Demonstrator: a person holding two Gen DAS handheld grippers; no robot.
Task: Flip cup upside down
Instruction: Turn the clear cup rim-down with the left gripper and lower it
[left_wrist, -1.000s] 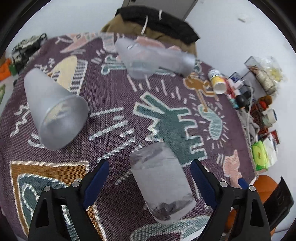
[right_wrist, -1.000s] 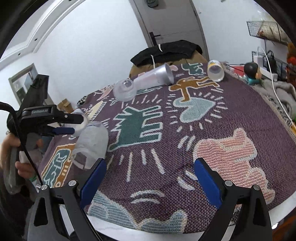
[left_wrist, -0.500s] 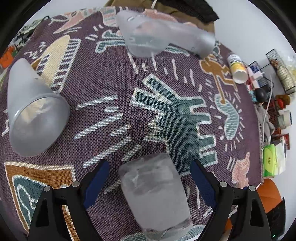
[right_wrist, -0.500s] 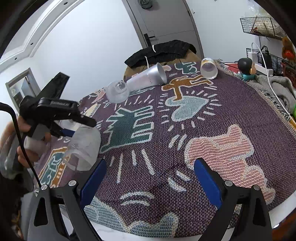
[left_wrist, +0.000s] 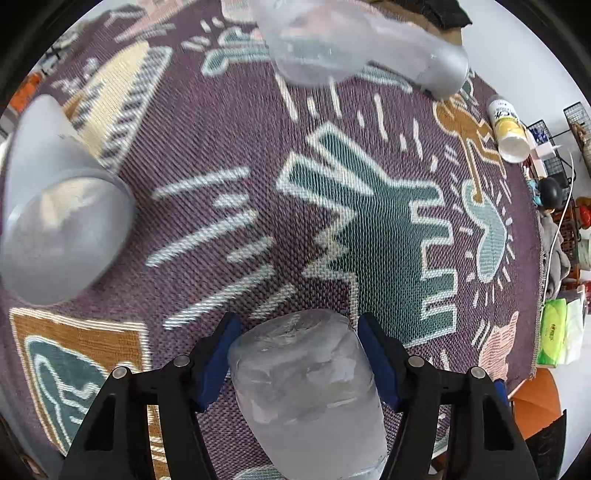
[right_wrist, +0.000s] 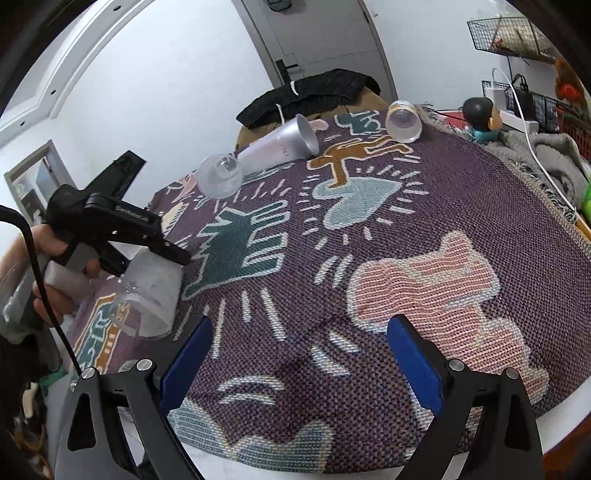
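The left gripper (left_wrist: 299, 363) is closing its blue-padded fingers (left_wrist: 216, 363) on the frosted cup (left_wrist: 306, 391), one pad lying against each side of the cup's body. The cup is lying tilted on the patterned woven cloth (left_wrist: 332, 206) covering the surface, its closed base pointing away from the camera toward the teal figure (left_wrist: 373, 229) in the weave and its open mouth toward the gripper's body. In the right wrist view the same cup (right_wrist: 151, 291) is showing under the left gripper (right_wrist: 168, 254), with the person's hand (right_wrist: 55, 273) wrapped around the handle; whether the cup is resting on the cloth or just clear of it is hard to judge from here.

The right gripper (right_wrist: 299, 365) is hovering over the near edge of the cloth, on the far side of the teal figure from the cup, its fingers (right_wrist: 415, 363) standing wide apart with nothing between them.

Beyond the teal figure a clear cup (right_wrist: 220, 176) and a tall silver tumbler (right_wrist: 280, 146) are lying on their sides, touching each other. A yellow-labelled cup (right_wrist: 403, 121) is lying farther past the figure, near the cloth's far edge. To the left of the teal figure in the left wrist view, a large frosted tumbler (left_wrist: 62, 206) is lying on its side, mouth toward the camera.
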